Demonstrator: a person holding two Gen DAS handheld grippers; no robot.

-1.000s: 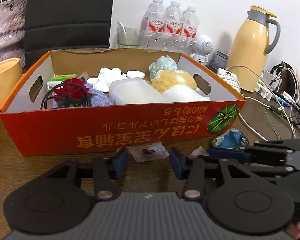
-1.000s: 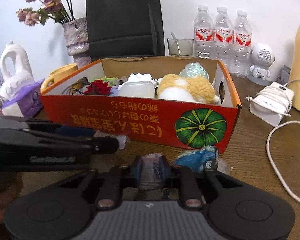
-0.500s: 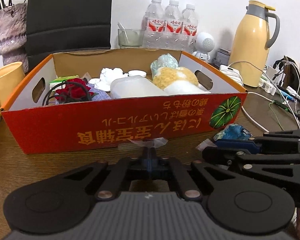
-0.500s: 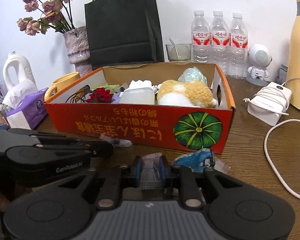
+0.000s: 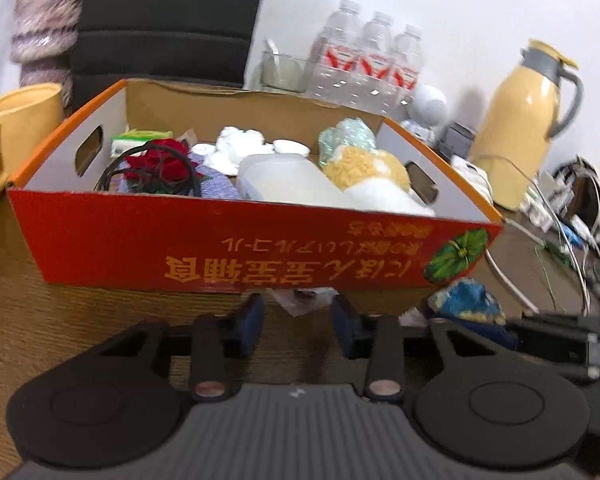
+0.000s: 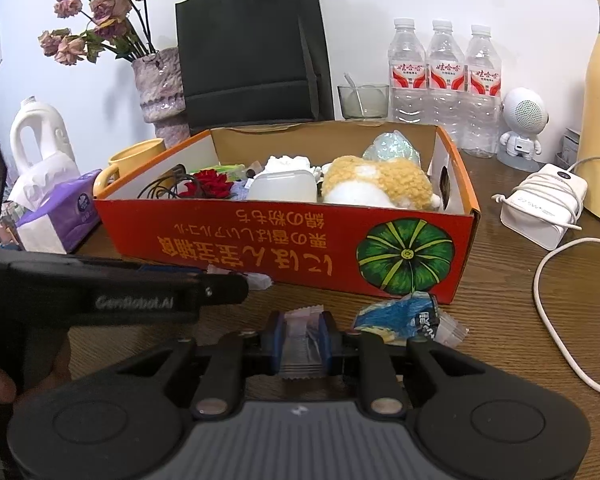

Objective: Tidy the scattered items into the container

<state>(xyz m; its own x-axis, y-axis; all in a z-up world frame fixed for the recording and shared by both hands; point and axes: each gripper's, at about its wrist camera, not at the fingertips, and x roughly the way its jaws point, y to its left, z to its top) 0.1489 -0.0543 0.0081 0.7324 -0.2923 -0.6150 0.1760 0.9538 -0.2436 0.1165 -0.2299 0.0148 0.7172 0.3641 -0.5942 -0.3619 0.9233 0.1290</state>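
Note:
An orange cardboard box point(image 5: 132, 240) point(image 6: 228, 236) stands on the wooden table, filled with a plush toy point(image 6: 380, 184), a white tub point(image 5: 284, 180), a red rose point(image 5: 160, 160) and tissues. My left gripper point(image 5: 298, 318) is open, its jaws either side of a crumpled clear wrapper point(image 5: 304, 300) lying against the box's front wall. My right gripper point(image 6: 302, 340) is shut on a small clear sachet point(image 6: 300, 348), low over the table before the box. A blue snack packet point(image 6: 400, 316) point(image 5: 466, 300) lies just to its right.
A tissue pack point(image 6: 60, 216), yellow mug point(image 5: 20, 128), vase point(image 6: 160, 84) and black bag point(image 6: 252, 44) stand left and behind. Water bottles point(image 6: 444, 80), a yellow jug point(image 5: 528, 120), a white charger point(image 6: 544, 208) with cable and tangled wires point(image 5: 580, 216) are on the right.
My left gripper shut half a second ago and has now opened again by the clear wrapper. My right gripper stays shut on the sachet, hardly moved.

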